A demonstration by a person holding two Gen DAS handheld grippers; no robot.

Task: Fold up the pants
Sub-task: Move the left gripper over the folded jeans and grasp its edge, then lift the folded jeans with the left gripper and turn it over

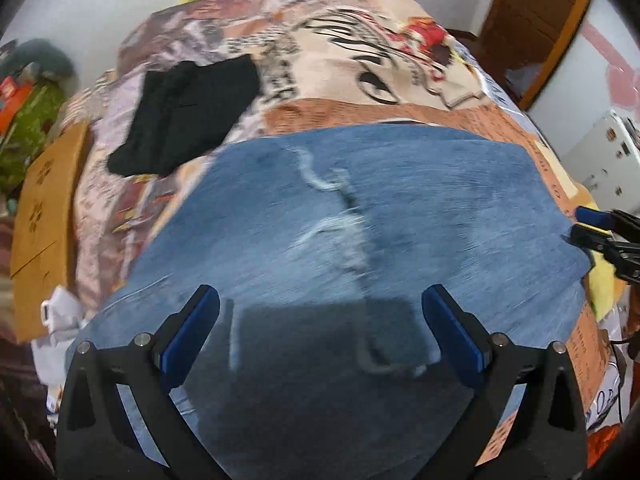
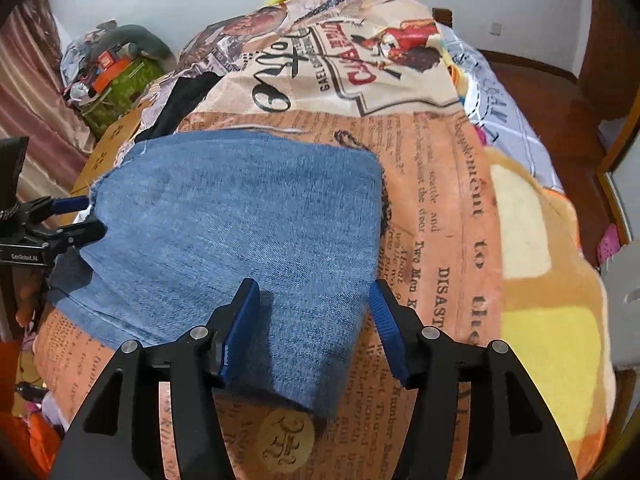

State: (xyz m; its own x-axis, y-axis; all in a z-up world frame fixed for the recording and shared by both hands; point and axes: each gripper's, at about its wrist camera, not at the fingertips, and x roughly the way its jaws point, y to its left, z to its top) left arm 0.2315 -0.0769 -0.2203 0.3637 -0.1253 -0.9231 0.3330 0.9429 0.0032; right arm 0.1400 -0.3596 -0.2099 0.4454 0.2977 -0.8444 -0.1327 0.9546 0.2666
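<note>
Blue jeans [image 2: 240,224] lie folded flat on a bed covered by a blanket [image 2: 440,208] printed like old newspaper, orange and cream. They sit toward the blanket's near edge, in a roughly rectangular block, with a pale frayed patch [image 1: 340,216] showing on top in the left wrist view.

Left gripper [image 1: 320,320]: jaws spread wide, hanging over the near part of the jeans and casting a shadow there. Nothing between the blue pads [image 1: 192,332]; released. That view is motion-blurred.

Right gripper [image 2: 314,320]: jaws parted, straddling the near right corner of the jeans. Cloth lies between the pads, but they do not press it; released.

Each gripper shows at the side edge of the other's view, at opposite ends of the jeans.

A black garment [image 1: 184,116] lies on the blanket beyond the jeans, toward the far left edge, apart from them. A brown cardboard box [image 1: 44,200] stands beside the bed's left edge.
</note>
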